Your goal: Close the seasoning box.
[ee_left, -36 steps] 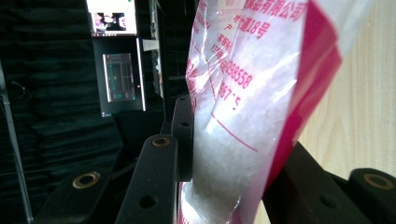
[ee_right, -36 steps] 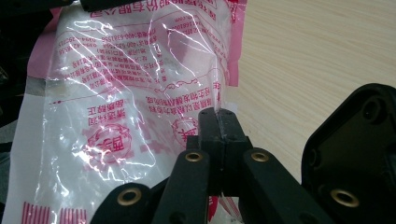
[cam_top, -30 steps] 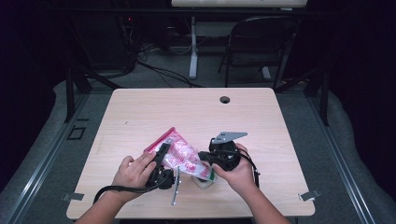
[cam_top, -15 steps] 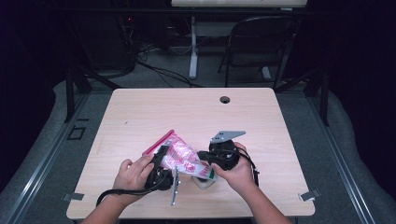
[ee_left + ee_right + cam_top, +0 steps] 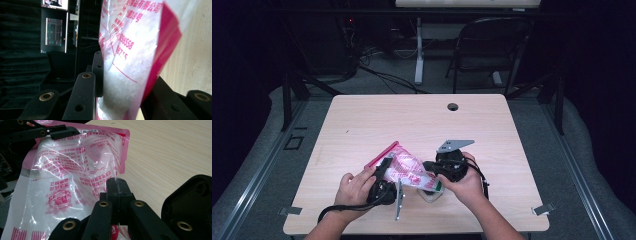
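Above the desk (image 5: 362, 120), a pink and clear bag (image 5: 404, 170) held up, left hand-held gripper (image 5: 384, 172) squeezing its fat middle, right hand-held gripper (image 5: 429, 167) pinched tight on its thin edge.

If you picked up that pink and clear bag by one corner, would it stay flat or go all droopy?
Probably droopy: the bag is thin, crinkled plastic that already bends between the left gripper and the right gripper. The white grains inside would likely slide to the low end and make it sag. The shiny film may also be a bit slippery.

Bright lit tabletop, dark surroundings, blurred close-ups
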The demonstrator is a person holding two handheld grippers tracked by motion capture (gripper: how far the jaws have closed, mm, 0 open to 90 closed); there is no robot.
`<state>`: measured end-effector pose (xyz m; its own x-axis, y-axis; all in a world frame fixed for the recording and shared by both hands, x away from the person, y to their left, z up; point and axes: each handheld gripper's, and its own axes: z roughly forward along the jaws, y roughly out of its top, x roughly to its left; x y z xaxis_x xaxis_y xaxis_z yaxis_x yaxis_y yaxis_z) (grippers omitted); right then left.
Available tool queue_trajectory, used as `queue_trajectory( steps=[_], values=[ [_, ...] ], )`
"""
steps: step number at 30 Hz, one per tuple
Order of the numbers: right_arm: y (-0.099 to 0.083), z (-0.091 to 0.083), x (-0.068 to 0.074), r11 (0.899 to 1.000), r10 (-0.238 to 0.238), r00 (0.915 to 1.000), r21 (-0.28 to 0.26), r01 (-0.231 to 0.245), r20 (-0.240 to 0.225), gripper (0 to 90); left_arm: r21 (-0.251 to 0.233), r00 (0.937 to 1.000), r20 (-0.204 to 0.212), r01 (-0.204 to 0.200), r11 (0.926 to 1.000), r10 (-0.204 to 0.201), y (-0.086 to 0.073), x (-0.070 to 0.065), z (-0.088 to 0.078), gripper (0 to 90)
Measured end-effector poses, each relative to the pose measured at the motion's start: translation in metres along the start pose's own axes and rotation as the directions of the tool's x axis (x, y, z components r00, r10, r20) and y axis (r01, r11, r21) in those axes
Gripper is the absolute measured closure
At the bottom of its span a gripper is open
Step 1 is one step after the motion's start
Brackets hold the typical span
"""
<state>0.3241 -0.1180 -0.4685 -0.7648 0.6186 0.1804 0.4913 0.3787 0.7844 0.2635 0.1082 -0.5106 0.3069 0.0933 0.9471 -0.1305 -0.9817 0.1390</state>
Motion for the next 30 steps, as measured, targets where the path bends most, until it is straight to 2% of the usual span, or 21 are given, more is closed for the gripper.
queue_trajectory(
  steps=[14,30],
  values=[
    [0.0015,-0.0004,0.0006,1.000,-0.002,1.0000,0.008,0.002,-0.005,90.0,0.000,0.9994,0.026,0.024,0.9997,-0.024,-0.0009,0.0015,-0.0002,73.8],
    [0.0077,-0.0029,0.0002,1.000,-0.003,0.9998,0.015,0.004,-0.018,90.0,-0.007,0.9943,0.057,0.091,0.9958,-0.090,-0.0023,0.0068,0.0001,74.1]
  ],
)
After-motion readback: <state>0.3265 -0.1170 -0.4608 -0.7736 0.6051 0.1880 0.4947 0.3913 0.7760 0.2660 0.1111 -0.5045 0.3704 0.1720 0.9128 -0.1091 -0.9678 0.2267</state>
